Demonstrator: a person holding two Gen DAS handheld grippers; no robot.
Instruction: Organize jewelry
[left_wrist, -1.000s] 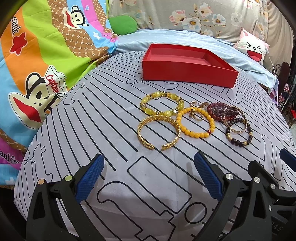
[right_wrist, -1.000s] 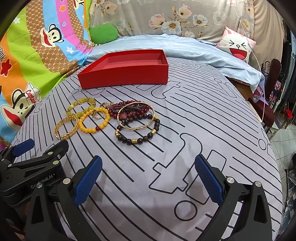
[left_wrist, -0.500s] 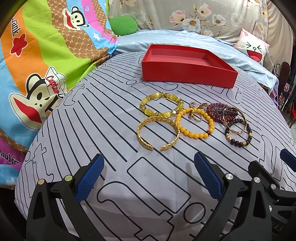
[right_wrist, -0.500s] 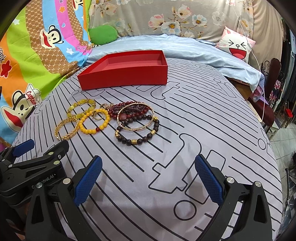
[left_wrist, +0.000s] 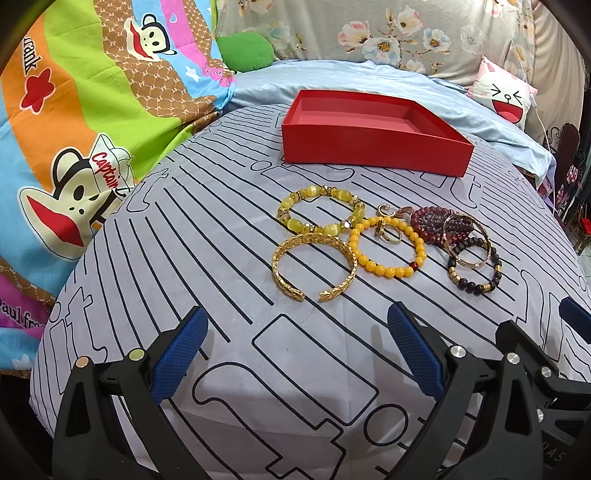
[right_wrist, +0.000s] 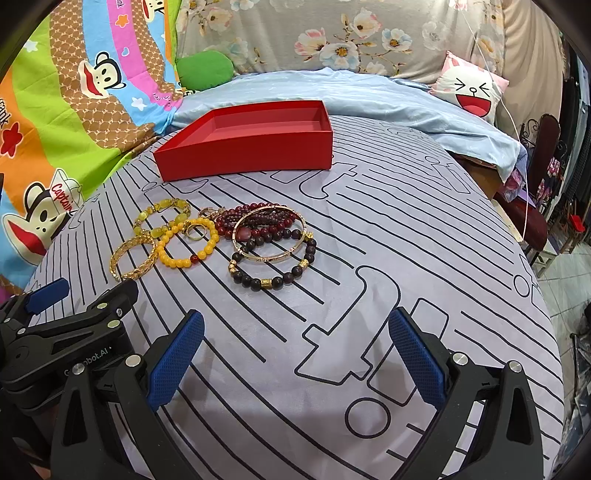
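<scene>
Bedsheet (left_wrist: 184, 258) w/ bracelets, red box (left_wrist: 373, 155) empty. Both claws, left gripper (left_wrist: 297, 354) & right gripper (right_wrist: 291, 356), spread, nothing held. Next, prob: pinch gold cuff (left_wrist: 314, 264).

place: home bedroom | evidence: cartoon monkey blanket (left_wrist: 85, 122), floral bedding (right_wrist: 332, 33), cat-face pillow (right_wrist: 471, 88)

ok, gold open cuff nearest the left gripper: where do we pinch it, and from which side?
Pinch the gold cuff on its left arc, coming down from above with the left gripper, one finger inside the loop and one outside. It lies flat on the striped sheet, gap toward the gripper. Its far right side sits against the orange bead bracelet and yellow bracelet, so the left arc looks clearest.
</scene>
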